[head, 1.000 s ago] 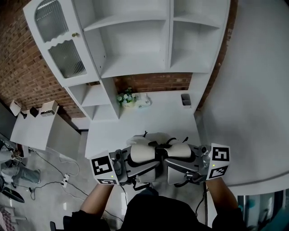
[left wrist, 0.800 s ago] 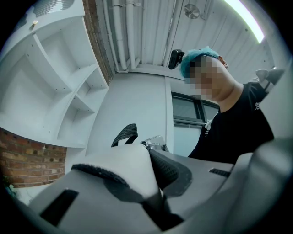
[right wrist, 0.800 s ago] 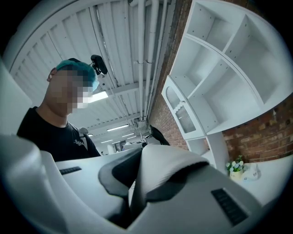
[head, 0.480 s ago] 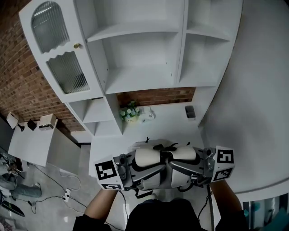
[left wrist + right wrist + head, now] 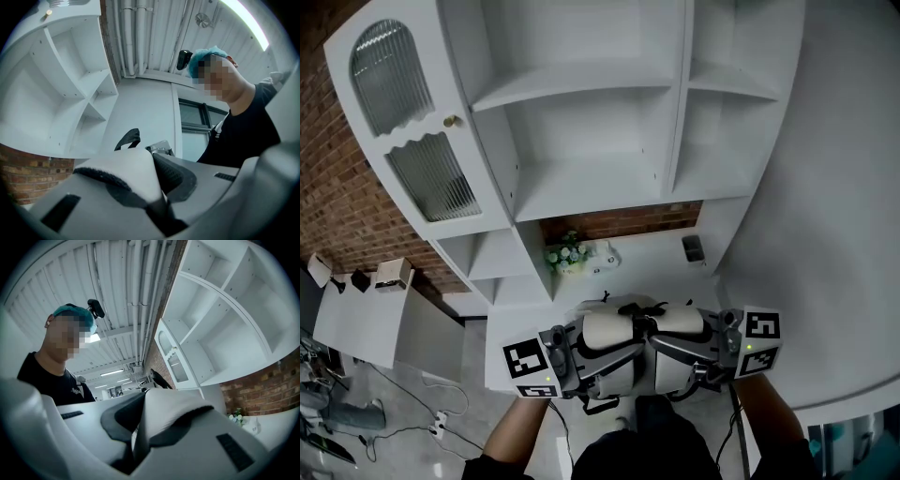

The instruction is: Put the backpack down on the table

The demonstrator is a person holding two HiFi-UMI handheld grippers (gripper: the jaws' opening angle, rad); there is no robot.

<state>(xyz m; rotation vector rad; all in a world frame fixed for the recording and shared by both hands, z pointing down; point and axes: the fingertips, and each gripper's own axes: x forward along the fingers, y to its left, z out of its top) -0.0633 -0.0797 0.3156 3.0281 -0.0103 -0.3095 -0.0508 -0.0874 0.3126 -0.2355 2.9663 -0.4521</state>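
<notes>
Backpack [image 5: 607, 328] at table's [image 5: 647, 258] near edge; contact with the top can't be told. Left gripper [image 5: 157, 190] pinches its white padding, and right gripper [image 5: 136, 432] pinches the same on the other side.

Cream-and-black padded backpack [image 5: 609, 330], held raised at the white table's [image 5: 649, 267] near edge
</notes>
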